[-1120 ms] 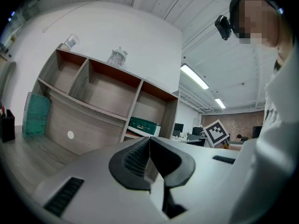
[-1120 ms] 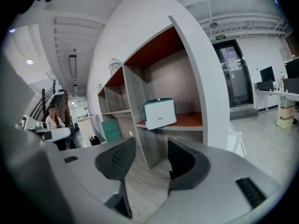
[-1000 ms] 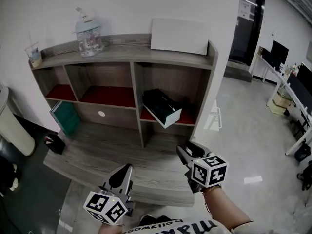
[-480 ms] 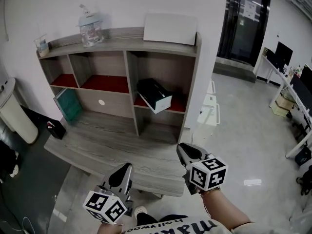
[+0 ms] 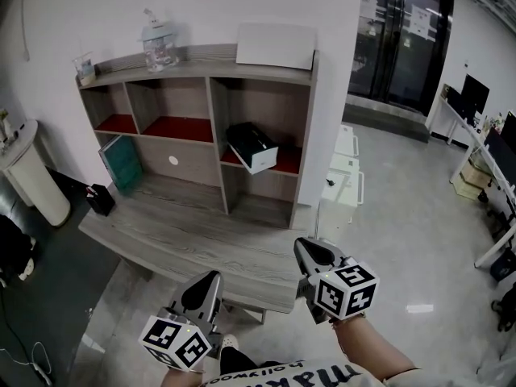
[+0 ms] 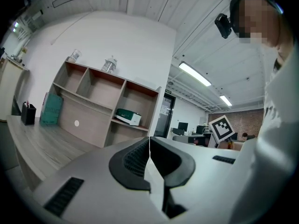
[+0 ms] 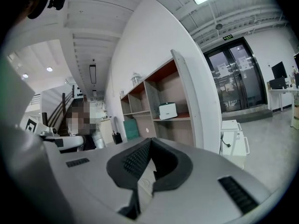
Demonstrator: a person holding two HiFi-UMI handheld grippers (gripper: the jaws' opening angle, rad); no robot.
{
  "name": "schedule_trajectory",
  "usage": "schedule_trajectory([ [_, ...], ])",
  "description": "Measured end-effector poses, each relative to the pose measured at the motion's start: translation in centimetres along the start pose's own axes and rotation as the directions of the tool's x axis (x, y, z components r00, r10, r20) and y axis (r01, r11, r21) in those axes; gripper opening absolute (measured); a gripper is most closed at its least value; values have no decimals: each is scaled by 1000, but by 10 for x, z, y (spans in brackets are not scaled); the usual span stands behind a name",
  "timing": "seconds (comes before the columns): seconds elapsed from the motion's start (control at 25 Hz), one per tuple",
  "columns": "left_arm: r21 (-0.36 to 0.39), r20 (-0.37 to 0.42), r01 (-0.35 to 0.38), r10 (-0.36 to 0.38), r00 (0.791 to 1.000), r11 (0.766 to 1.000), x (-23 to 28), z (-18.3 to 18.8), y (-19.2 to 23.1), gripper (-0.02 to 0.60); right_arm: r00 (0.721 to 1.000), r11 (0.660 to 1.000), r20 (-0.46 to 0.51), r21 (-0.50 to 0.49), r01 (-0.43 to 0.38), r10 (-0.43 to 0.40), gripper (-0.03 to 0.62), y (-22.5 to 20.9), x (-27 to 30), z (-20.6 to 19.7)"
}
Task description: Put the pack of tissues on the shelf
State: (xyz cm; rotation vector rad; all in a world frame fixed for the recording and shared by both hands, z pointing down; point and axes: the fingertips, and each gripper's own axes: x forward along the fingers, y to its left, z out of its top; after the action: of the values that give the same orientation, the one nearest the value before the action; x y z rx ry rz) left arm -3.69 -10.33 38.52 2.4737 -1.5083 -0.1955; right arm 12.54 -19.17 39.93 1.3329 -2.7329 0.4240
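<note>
The head view looks steeply down from high up, back from the front edge of the worktop, and faces the shelf on its back edge, with the left gripper and right gripper low in the picture. The left gripper view sits low off that front edge and looks obliquely across the worktop, while the right gripper view looks from off the front right corner along the shelf's front. All three share the shelf and the pack of tissues in its right compartment.
</note>
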Motion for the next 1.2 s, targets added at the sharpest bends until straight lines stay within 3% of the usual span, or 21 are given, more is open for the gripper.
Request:
schedule_trajectory([
  [0.56, 6, -1, -42, 42, 999, 999, -32, -15, -27, 18, 999, 999, -19, -7, -33, 33, 9, 14, -33, -21],
  [1.2, 7, 4, -30, 30, 1000, 1000, -37, -14, -36, 18, 999, 1000, -20, -7, -26, 25, 9, 16, -45, -23],
])
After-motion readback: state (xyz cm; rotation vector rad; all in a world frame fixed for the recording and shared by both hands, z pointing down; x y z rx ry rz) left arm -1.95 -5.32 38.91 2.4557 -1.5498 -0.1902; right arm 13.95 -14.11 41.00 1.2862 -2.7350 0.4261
